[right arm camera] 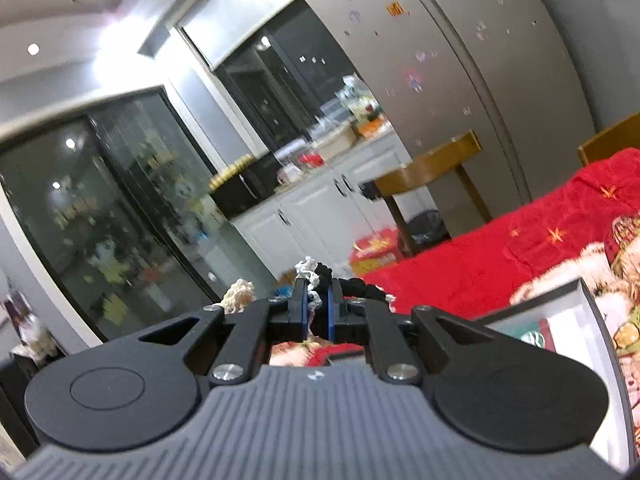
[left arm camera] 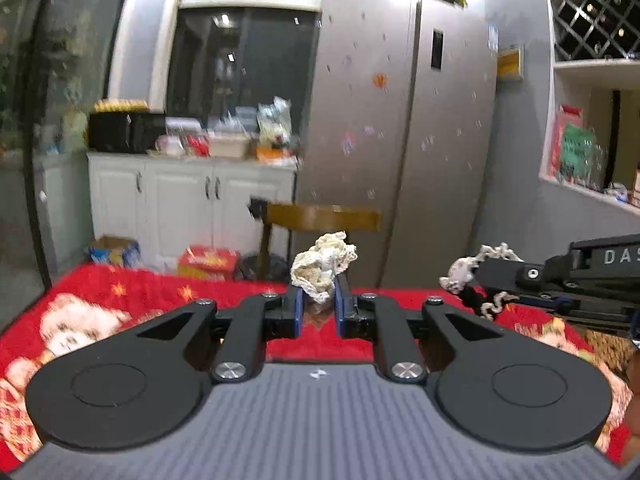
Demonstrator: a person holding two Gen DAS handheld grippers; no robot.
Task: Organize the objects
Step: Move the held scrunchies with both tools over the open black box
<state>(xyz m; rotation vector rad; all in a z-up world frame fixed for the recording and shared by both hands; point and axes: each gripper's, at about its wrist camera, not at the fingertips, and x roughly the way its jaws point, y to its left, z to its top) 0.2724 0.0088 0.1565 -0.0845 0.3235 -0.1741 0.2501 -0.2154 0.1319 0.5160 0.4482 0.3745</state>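
Observation:
My left gripper [left arm camera: 318, 300] is shut on a bunched cream lace cloth [left arm camera: 324, 264] and holds it up above the red table cover [left arm camera: 140, 292]. My right gripper [right arm camera: 318, 304] is shut on a black and white lace piece [right arm camera: 320, 276], also lifted off the table. In the left wrist view the right gripper [left arm camera: 480, 280] comes in from the right with that lace piece [left arm camera: 468, 270] in its tips, level with the cream cloth. The cream cloth also shows in the right wrist view [right arm camera: 240, 294], to the left.
A white box [right arm camera: 568, 320] lies on the red cover [right arm camera: 500, 248] under the right gripper. A wooden chair [left arm camera: 320, 218] stands at the table's far edge, with a large grey fridge [left arm camera: 400, 120] and white cabinets [left arm camera: 192, 196] behind it.

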